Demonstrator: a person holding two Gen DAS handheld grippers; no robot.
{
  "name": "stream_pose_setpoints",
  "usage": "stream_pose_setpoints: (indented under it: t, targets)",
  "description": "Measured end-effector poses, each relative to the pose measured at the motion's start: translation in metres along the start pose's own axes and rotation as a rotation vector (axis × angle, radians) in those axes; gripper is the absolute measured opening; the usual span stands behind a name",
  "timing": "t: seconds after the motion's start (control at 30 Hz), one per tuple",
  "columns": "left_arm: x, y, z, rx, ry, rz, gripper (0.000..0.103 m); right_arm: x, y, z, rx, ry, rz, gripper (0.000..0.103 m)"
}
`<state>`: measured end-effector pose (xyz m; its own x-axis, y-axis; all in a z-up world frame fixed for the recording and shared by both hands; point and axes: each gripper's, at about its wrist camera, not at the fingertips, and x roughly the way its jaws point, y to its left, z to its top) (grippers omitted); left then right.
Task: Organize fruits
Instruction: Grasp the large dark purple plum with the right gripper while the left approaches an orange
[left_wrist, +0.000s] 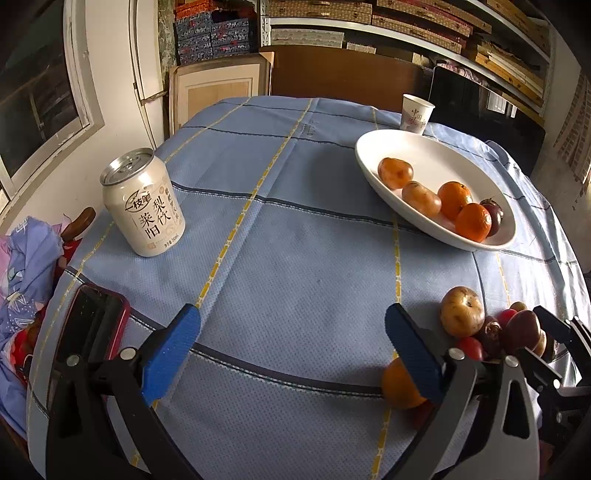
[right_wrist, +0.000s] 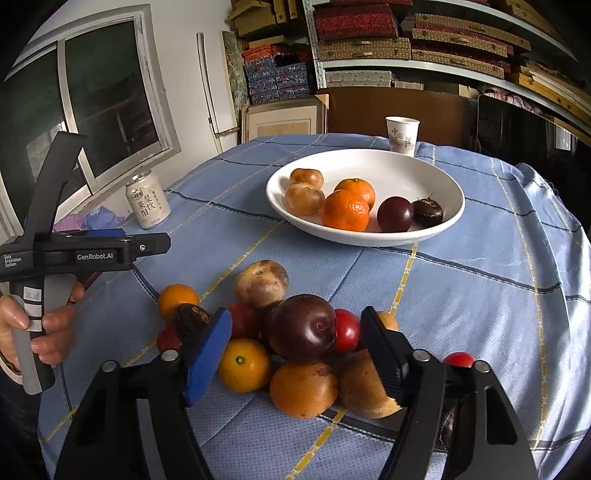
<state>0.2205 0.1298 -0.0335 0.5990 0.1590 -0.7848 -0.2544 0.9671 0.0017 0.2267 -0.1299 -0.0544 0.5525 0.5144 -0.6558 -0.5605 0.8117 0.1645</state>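
Near the table's front right edge lies the pile (right_wrist: 291, 347) of loose fruit, and the right tool (right_wrist: 295, 350) hovers over it, released, its fingers wide apart on either side of a dark plum (right_wrist: 303, 328) on top. That straddle suggests the plum is the next pick; nothing is clamped yet. Toward the far right of the table sits the plate (right_wrist: 436, 173), already carrying six fruits clustered at its near side, which reads as the sorting place: judged from that, the task is partly done and most of the pile is left.

The left tool (left_wrist: 291, 354) is also released, holding nothing, parked over bare cloth near the front edge, probably to stay clear of the right one. A can (left_wrist: 142, 203) stands toward the left edge, a cup (left_wrist: 416, 112) at the far edge behind the plate.

Only the right view shows the whole pile, the plum between the fingers, and the hand (right_wrist: 37, 325) gripping the left tool's handle. Only the left view shows a phone (left_wrist: 92, 325) at the front left edge and an orange (left_wrist: 399, 384) touching its right finger.
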Motion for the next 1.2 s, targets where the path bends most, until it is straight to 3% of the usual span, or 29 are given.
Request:
stream_pose_setpoints:
  t: [0.2, 0.43, 0.53, 0.9, 1.0, 1.1, 1.2]
  targets:
    - [0.000, 0.000, 0.000, 0.000, 0.001, 0.003, 0.098, 0.007, -0.002, 0.000, 0.013, 0.029, 0.001, 0.058]
    - [0.000, 0.002, 0.001, -0.004, -0.007, 0.028, 0.098, 0.011, 0.002, 0.001, -0.017, 0.027, -0.035, 0.055]
    - [-0.001, 0.003, 0.001, -0.008, -0.010, 0.038, 0.098, 0.012, 0.003, 0.001, -0.029, 0.025, -0.062, 0.047]
    - [0.002, 0.003, 0.001, -0.002, -0.013, 0.080, 0.098, 0.018, 0.021, 0.000, -0.141, 0.042, -0.162, 0.045]
    - [0.003, 0.004, 0.001, -0.009, -0.004, 0.072, 0.098, 0.015, 0.017, 0.000, -0.128, 0.032, -0.150, 0.039]
    - [0.004, 0.003, 0.001, 0.016, 0.010, 0.016, 0.098, 0.006, 0.009, 0.002, -0.089, -0.007, -0.128, 0.039]
    - [-0.001, 0.001, 0.000, 0.077, 0.026, -0.143, 0.098, -0.007, 0.000, 0.004, -0.035, -0.051, -0.101, 0.039]
